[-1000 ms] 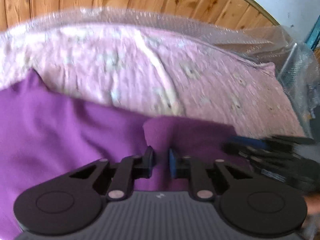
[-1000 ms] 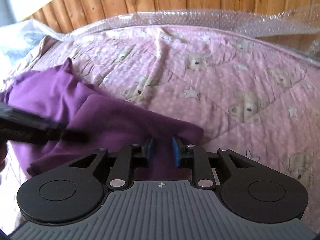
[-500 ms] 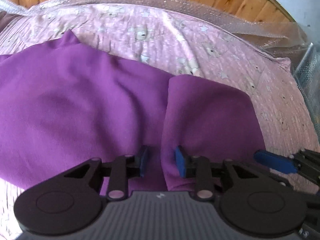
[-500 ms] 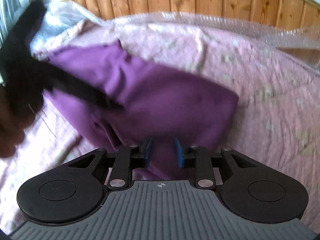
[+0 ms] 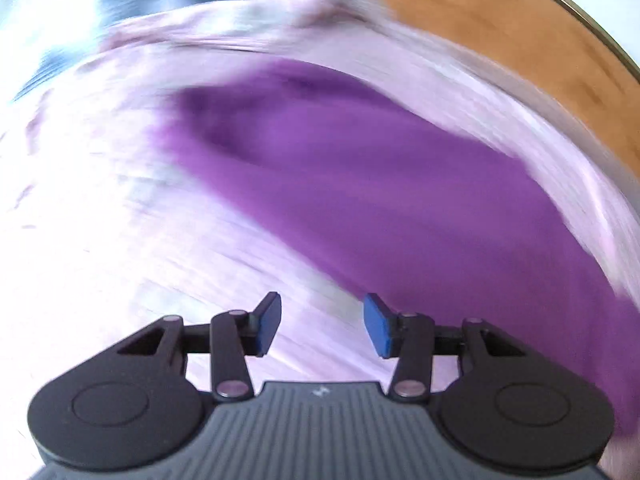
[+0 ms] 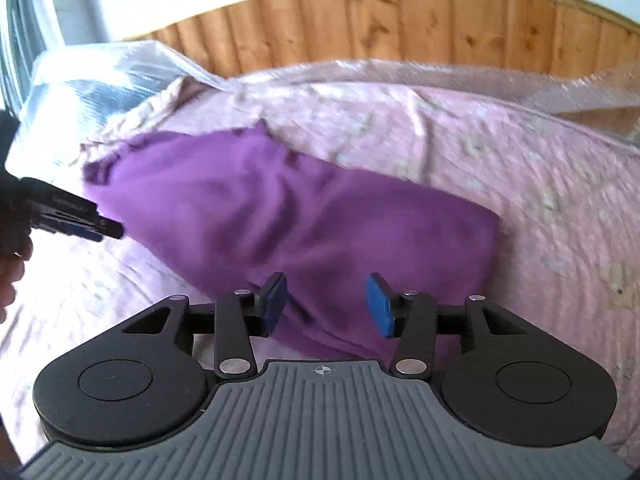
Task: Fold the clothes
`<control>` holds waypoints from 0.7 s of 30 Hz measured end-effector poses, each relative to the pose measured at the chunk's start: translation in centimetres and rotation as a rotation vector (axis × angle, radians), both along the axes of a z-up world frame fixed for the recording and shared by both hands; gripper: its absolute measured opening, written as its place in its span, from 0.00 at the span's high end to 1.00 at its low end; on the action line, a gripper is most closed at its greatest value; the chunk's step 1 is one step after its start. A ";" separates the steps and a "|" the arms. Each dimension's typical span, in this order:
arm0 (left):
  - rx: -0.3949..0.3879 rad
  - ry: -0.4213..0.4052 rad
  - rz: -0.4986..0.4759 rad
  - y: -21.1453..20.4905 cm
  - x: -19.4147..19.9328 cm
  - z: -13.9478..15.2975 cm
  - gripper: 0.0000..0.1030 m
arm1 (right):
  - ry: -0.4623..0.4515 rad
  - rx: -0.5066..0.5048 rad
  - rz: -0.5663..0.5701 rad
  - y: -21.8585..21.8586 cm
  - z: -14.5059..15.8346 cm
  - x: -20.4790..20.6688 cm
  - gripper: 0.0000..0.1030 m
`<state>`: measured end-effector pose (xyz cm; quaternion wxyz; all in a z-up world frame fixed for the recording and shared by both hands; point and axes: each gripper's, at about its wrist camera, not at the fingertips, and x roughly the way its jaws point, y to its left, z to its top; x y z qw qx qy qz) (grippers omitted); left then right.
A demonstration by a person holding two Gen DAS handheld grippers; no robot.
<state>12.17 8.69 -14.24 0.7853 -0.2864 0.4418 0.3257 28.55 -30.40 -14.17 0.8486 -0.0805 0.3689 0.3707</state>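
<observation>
Purple cloth [image 5: 400, 200] fills the middle of the left wrist view, but everything there is smeared, so its edges are hard to see. It lies on a pink bed cover [image 5: 120, 240]. The left gripper [image 5: 322, 326] has its jaws wide apart with nothing between them; only pink cover shows in the gap, and the cloth sits up and to the right of it.

In the right wrist view the picture is sharper. The purple cloth [image 6: 288, 224] lies in a long, lumpy bundle on the pink bed cover [image 6: 540, 200], with a wooden headboard [image 6: 400, 28] behind. The right gripper [image 6: 326, 304] is also wide apart and holds nothing; the near end of the cloth lies just under it. At the far left the other gripper [image 6: 80, 224] sits close to the cloth's edge.

What could go wrong? The bundle looks puffy and not flat, so it may flop apart. A grab could pinch the bed cover too, since it is bunched up right beside the cloth. A grab could also catch just one layer and pull the bundle crooked.
</observation>
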 end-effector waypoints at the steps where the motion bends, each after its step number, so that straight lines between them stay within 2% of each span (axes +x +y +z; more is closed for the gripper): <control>1: -0.016 -0.022 0.061 2.6 -0.9 -0.4 0.54 | -0.009 -0.001 0.009 1.3 0.5 -0.5 0.48; 4: -0.102 -0.118 0.177 9.5 -2.3 -1.9 0.51 | 0.000 -0.016 0.021 6.1 1.9 -1.7 0.47; 5: -0.116 -0.151 0.172 10.7 -2.2 -2.2 0.49 | 0.013 -0.015 0.016 7.9 2.0 -1.9 0.47; 7: -0.132 -0.196 0.163 12.1 -1.9 -2.5 0.35 | 0.043 -0.014 0.017 12.0 2.2 -2.2 0.44; 8: -0.134 -0.210 0.160 12.3 -1.9 -2.6 0.32 | 0.043 -0.020 0.031 14.2 2.2 -2.4 0.44; 10: -0.139 -0.238 0.152 12.8 -1.7 -2.6 0.18 | 0.032 -0.033 0.068 18.9 2.2 -2.7 0.44; 11: -0.141 -0.252 0.148 13.0 -1.6 -2.6 0.16 | 0.025 -0.034 0.088 21.3 2.2 -2.6 0.44; 12: -0.143 -0.266 0.145 13.2 -1.5 -2.6 0.23 | 0.018 -0.033 0.106 23.8 2.1 -2.3 0.44; 13: -0.145 -0.280 0.141 13.4 -1.4 -2.7 0.43 | 0.014 -0.037 0.120 26.2 1.8 -1.7 0.44; 15: -0.150 -0.308 0.133 13.9 -1.3 -2.7 0.68 | 0.006 -0.051 0.136 30.4 1.0 0.0 0.47; 16: -0.152 -0.321 0.129 14.1 -1.2 -2.7 0.75 | 0.011 -0.072 0.124 32.3 0.4 1.1 0.52; 17: -0.154 -0.335 0.126 14.3 -1.1 -2.7 0.77 | 0.018 -0.095 0.110 34.2 -0.3 2.2 0.55; 19: -0.148 -0.357 0.103 14.5 -0.9 -2.4 0.79 | 0.044 -0.148 0.078 36.8 -2.1 4.1 0.71; 21: -0.116 -0.362 0.054 14.2 -0.5 -1.7 0.80 | 0.077 -0.214 0.048 38.7 -4.3 5.8 0.77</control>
